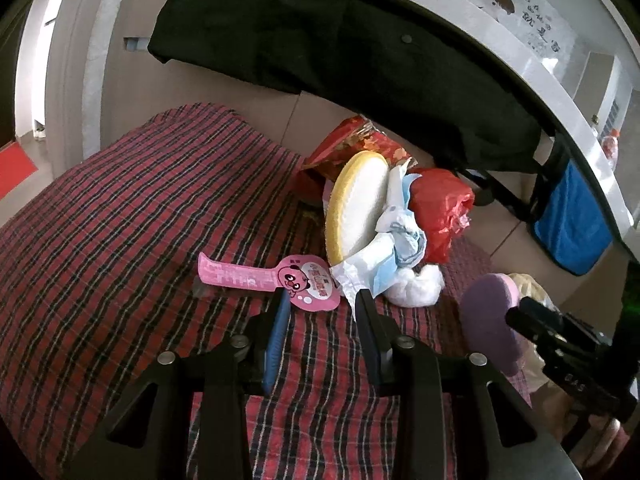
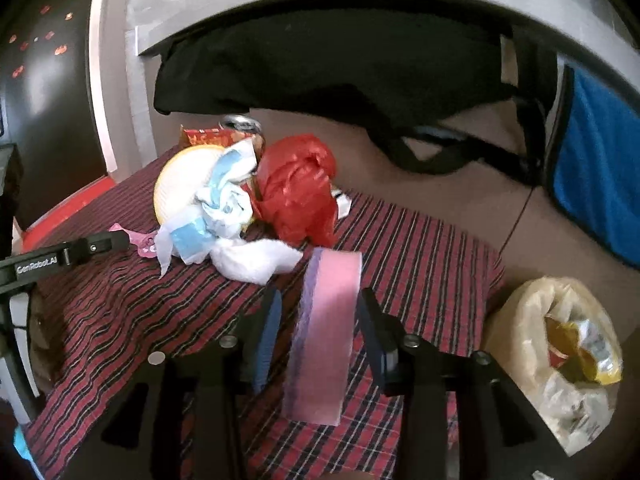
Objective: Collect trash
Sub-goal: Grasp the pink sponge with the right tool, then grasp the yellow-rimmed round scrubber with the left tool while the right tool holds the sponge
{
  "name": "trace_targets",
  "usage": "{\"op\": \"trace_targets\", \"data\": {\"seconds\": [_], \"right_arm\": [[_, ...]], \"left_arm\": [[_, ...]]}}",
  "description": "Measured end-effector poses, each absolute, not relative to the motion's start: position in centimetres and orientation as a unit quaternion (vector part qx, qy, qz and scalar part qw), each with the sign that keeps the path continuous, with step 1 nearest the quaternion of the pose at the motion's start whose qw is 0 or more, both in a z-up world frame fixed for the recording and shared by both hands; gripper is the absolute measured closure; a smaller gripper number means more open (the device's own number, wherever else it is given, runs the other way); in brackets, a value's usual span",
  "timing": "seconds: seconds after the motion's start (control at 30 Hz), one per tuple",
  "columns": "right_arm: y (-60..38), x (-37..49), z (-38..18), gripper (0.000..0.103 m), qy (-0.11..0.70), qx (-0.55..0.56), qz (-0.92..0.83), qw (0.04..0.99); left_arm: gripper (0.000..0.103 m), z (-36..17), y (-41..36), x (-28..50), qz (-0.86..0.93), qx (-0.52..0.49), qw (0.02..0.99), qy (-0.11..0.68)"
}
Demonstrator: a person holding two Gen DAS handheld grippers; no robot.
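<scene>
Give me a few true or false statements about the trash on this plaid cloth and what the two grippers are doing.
1. The left gripper is open, holding nothing. True.
2. A pink sponge sits between the right gripper's fingers. True.
3. The red bag lies inside the yellow trash bag. False: it rests on the plaid cloth, in the pile.
4. The pink tag lies flat on the cloth, near the left fingertips. True.
5. The yellow-rimmed disc lies flat on the cloth. False: it stands tilted against the pile.
6. The trash bag is empty. False: wrappers show inside.
</scene>
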State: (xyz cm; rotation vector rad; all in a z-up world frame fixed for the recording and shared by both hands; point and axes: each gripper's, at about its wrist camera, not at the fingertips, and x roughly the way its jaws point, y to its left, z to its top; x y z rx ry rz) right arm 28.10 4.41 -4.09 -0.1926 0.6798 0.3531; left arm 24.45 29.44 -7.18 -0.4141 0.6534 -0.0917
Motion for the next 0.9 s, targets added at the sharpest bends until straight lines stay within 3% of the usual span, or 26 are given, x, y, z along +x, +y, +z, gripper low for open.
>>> {"op": "trace_targets", "data": {"seconds": [0.23,0.3,0.5,0.9], "right_arm": [[3.6,29.9,-6.5,0.066,0.376,-0.052,0.159,0.911],[3.2,29.8,-6.6,0.075,0.379,-0.037,0.176,0.908],[2.3,28.5,-5.2,0.075,0.354,-0.032,0.190,0.915],[0.5,27.8,-5.5,0.075,0.362,-0.008,0.194,0.912]], "left_arm": [[0.068,-7.5,29.4,24.3,-0.049,-0.192,0.923,0.329],[0.067,-7.3,29.7,24.3,-0.052,-0.188,0.922,0.334],[0.061,-6.5,30.3,24.6,-0.085,-0.171,0.925,0.330],[0.061,-3.3,29.5,31.7,-0.090,-0.166,0.918,0.348]]}}
